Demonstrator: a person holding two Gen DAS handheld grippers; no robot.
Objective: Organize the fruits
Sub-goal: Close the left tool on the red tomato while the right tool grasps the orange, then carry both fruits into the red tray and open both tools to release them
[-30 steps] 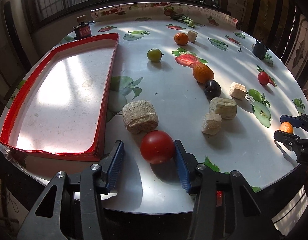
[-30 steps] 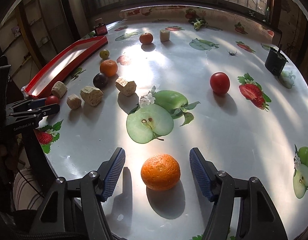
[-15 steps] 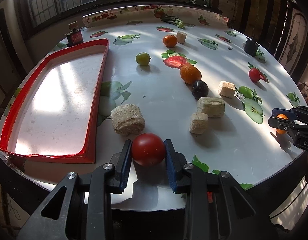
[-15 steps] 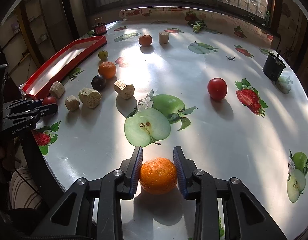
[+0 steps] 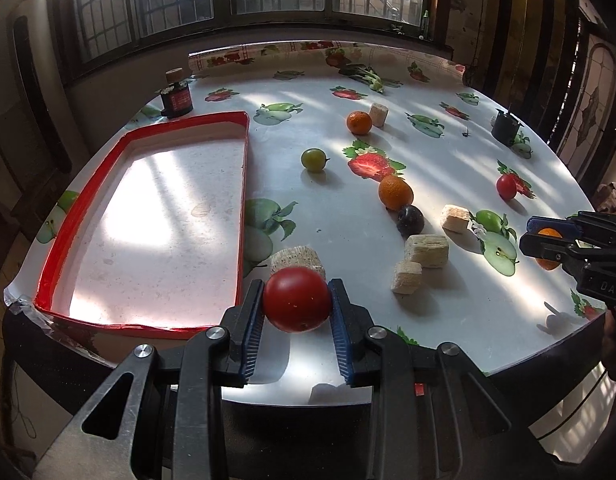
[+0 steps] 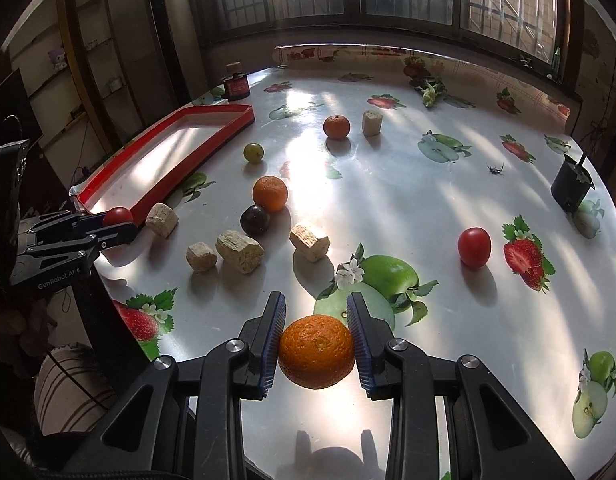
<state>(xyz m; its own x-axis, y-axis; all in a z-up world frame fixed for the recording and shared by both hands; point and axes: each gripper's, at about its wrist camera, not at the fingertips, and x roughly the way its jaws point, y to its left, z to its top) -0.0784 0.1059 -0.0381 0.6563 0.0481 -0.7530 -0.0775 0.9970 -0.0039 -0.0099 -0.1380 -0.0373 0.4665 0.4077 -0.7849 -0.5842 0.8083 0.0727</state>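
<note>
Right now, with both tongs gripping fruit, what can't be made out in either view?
- Biscuit block, left wrist view: mostly hidden behind the held tomato.
- Held orange, left wrist view: largely covered by the right tongs.
- Small dark speck, right wrist view: too small to identify.

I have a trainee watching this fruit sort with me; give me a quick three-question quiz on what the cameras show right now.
1. True or false: the red tray already has fruit in it.
2. What does the left gripper hold? A) tomato B) plum C) green grape
3. Fill in: the right gripper is shut on an ______.

Key:
1. False; the tray has no fruit in it.
2. A; its pads press a red tomato, lifted near the tray's corner.
3. Orange; it is clear of the table, its shadow lying below.
</note>
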